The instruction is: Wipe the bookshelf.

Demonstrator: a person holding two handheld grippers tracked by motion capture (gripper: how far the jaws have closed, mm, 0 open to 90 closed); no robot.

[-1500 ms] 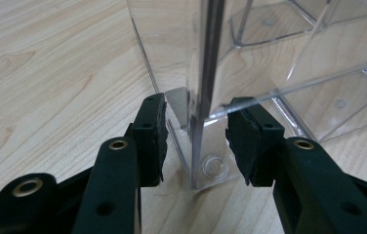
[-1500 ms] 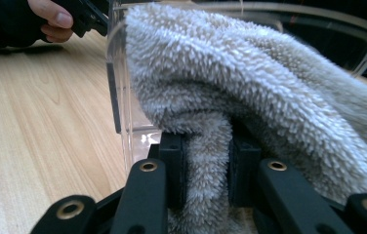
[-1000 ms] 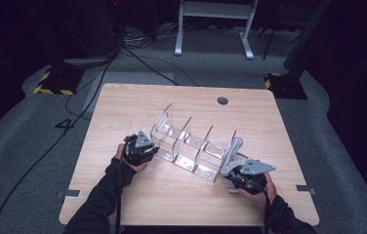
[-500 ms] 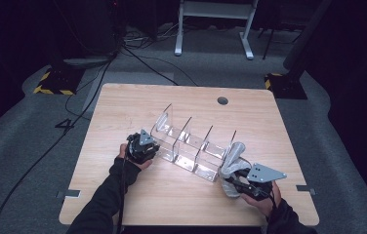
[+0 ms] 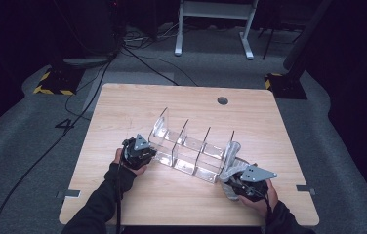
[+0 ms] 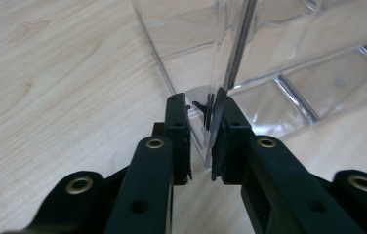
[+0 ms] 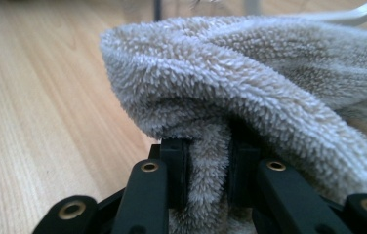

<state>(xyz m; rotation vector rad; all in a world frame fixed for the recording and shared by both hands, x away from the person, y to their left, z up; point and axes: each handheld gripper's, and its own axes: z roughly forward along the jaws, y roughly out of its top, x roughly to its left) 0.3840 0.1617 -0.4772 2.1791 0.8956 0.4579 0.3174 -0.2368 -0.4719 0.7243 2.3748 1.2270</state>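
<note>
- The right gripper (image 7: 205, 161) is clamping a fold of a fluffy beige-grey cloth (image 7: 250, 83) between its two black jaws; the pile is bulging out above and to either side of them.
- Just beyond those jaws, the cloth is draping over the near end wall of a clear plastic divider rack (image 5: 191, 146), part of it lying against the rack and part trailing down toward the gripper on the wooden table (image 5: 123, 107).
- The left gripper (image 6: 202, 141) is closing around the thin clear end wall at the rack's other end. Its jaws have just been opening a little. The right-hand pad is lying against the wall, while a narrow gap is showing on the left-hand side, so a firm pinch cannot be confirmed.
- Past those jaws, the rack's clear floor and partitions are stretching away across the table.
- In the high view, the left gripper (image 5: 140, 151) and right gripper (image 5: 245, 180) are sitting at opposite ends of the rack, each held in a dark-sleeved hand.
</note>
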